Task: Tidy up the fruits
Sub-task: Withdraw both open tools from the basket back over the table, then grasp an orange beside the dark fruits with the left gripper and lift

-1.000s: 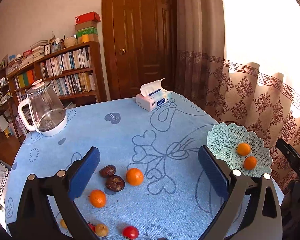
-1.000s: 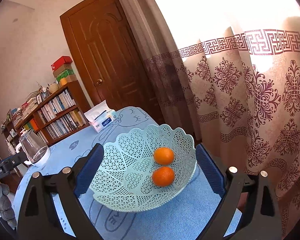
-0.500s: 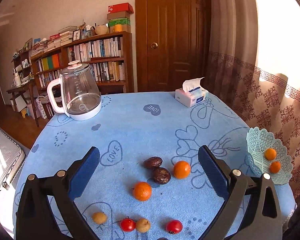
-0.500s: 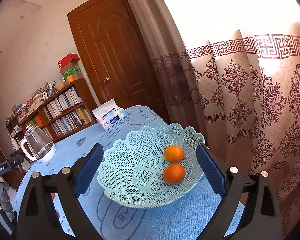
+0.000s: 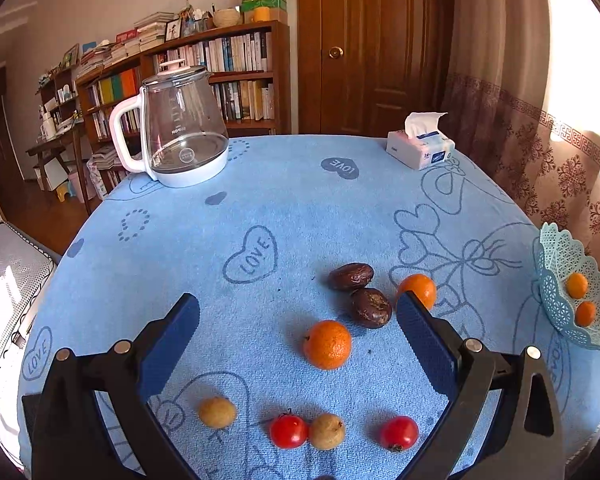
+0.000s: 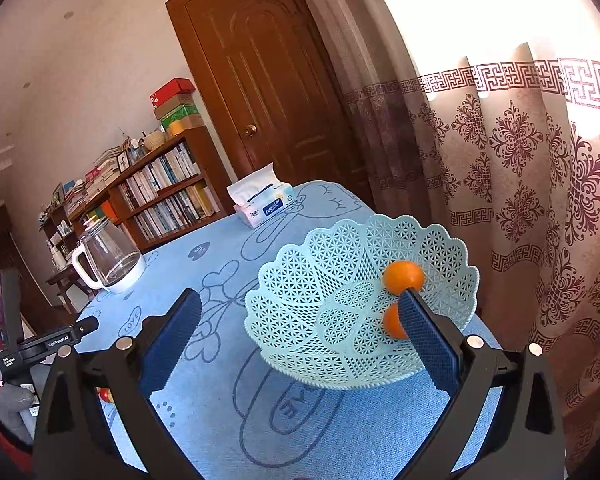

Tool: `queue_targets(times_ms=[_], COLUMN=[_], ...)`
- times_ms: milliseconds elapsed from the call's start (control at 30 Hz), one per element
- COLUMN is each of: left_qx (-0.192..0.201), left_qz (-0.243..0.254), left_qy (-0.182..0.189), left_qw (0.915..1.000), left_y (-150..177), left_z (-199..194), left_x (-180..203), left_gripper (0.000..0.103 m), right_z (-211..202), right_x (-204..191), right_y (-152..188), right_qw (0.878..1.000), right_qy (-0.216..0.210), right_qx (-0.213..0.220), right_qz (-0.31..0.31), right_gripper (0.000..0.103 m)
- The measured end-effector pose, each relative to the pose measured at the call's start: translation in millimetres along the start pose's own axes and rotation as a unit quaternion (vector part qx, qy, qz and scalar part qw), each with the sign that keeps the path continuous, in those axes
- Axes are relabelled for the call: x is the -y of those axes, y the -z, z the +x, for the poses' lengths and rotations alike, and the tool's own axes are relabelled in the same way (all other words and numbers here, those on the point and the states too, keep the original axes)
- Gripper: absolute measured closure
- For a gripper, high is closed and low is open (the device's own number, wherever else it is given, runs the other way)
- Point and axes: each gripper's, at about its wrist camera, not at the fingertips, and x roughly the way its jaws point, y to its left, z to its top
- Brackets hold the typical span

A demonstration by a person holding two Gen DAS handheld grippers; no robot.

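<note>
On the blue tablecloth (image 5: 300, 208) lie two oranges (image 5: 327, 344) (image 5: 418, 288), two dark wrinkled fruits (image 5: 370, 307), two red tomatoes (image 5: 288, 431) and two tan round fruits (image 5: 217, 412). My left gripper (image 5: 298, 330) hovers open above them, with the nearer orange showing between its fingers and untouched. The mint lattice basket (image 5: 560, 264) at the right edge holds two oranges (image 5: 577, 285). In the right wrist view my right gripper (image 6: 298, 330) stands in front of the basket (image 6: 320, 304), jaws opening wide and nothing pressed by them; its right finger (image 6: 428, 336) hides part of one orange (image 6: 403, 276).
A glass kettle (image 5: 180, 128) on a white base stands at the back left and a tissue pack (image 5: 420, 152) at the back right. Bookshelves, a wooden door and patterned curtains surround the table. The other gripper's black body (image 6: 40, 346) shows at the left of the right wrist view.
My left gripper swung left and dipped, so the loose fruit now sits centred below it and the basket slid to the right edge. The right view shifted so the basket sits further right.
</note>
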Motion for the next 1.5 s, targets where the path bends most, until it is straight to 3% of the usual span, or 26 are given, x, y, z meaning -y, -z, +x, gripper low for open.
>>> queue_targets(times_ms=[600, 833, 1200, 1367, 1500], left_qx=[-0.064, -0.073, -0.096, -0.100, -0.096], left_qz=[0.008, 0.019, 0.021, 0.019, 0.016], left_qy=[-0.017, -0.017, 0.005, 0.030, 0.037], left_qw=[0.9977, 0.9970, 0.9952, 0.9943, 0.9946], left_y=[22.8, 26.1, 28.4, 31.7, 30.6], left_z=[46.7, 56.7, 71.4, 72.8, 69.8], left_x=[-3.9, 0.4, 2.5, 4.7, 4.4], left_gripper=[0.005, 0.006, 0.034, 0.058, 0.064], right_z=[11.1, 15.3, 20.5, 23.6, 25.8], right_x=[-49.3, -59.1, -67.9, -71.3, -73.9], right_y=[27.5, 35.0, 42.1, 45.9, 47.8], right_qw=[0.994, 0.991, 0.987, 0.986, 0.985], right_qy=[-0.036, -0.047, -0.059, -0.063, -0.067], right_qx=[-0.038, -0.055, -0.073, -0.084, -0.090], right_qz=[-0.096, -0.114, -0.128, -0.130, -0.131], right_gripper=[0.003, 0.003, 0.003, 0.003, 0.003])
